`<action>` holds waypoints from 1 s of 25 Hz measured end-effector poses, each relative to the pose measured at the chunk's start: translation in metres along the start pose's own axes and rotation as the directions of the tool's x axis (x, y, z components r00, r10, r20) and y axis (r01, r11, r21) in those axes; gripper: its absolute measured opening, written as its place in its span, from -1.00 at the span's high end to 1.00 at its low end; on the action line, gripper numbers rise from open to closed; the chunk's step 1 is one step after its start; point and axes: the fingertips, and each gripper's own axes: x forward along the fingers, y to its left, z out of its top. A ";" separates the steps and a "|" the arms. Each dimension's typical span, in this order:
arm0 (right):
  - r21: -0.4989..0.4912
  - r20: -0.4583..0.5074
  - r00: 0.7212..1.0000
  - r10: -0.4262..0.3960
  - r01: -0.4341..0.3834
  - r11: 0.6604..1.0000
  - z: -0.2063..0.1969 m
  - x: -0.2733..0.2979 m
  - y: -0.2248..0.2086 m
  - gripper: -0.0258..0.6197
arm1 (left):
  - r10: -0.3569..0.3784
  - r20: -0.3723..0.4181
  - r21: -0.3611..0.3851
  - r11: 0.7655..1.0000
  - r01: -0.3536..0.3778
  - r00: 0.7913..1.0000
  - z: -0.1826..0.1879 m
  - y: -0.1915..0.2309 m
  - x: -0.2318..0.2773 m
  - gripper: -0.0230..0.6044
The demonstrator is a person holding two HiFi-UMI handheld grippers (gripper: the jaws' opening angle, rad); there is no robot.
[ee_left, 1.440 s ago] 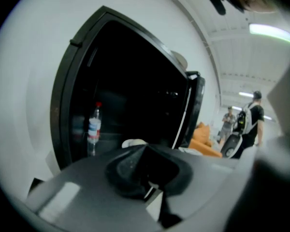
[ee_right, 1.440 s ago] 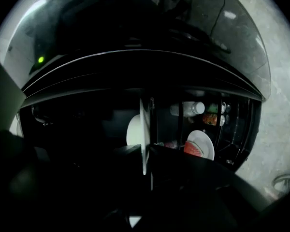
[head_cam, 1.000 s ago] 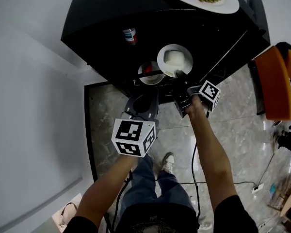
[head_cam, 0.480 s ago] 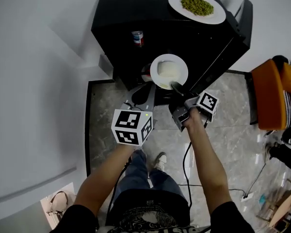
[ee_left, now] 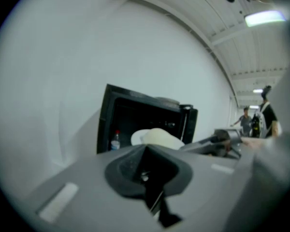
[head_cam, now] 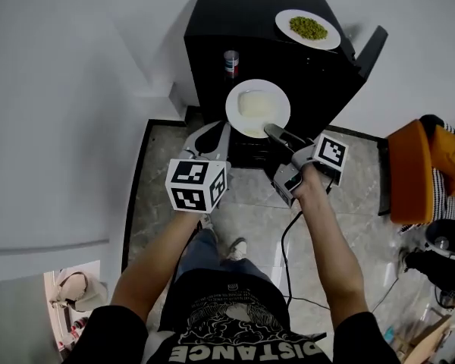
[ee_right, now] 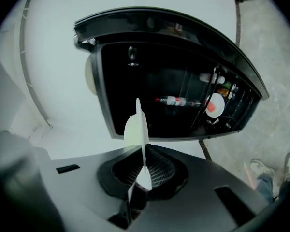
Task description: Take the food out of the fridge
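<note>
Shirt print (head_cam: 246, 351) on you reads "DISTANCE". Your L gripper (head_cam: 216, 131): jaws together, nothing btwn. Your R gripper (head_cam: 271, 131) is clamped on the rim of the white plate (head_cam: 258, 106) w/ pale food, held outside, in front of the open black fridge (head_cam: 235, 17). Bottle (head_cam: 231, 61) in the fridge: red/blue label, too small to read. Pea plate (head_cam: 308, 29) sits on the fridge top.

White plate (head_cam: 258, 108) out in front of the open black fridge (head_cam: 235, 21), face up, with a pale, flat portion of food on it. Its near rim is pinched between the jaws of the right gripper (head_cam: 273, 131). The fridge door (head_cam: 368, 48) stands swung wide. On the fridge's top sits a second white plate (head_cam: 307, 29), with a heap of green food in its middle.
</note>
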 end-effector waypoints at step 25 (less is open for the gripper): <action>0.009 -0.011 0.998 0.055 -0.055 0.998 -0.048 0.041 0.148 0.89 | -0.061 0.078 -0.008 0.998 0.062 0.995 0.058 0.048 -0.030 0.92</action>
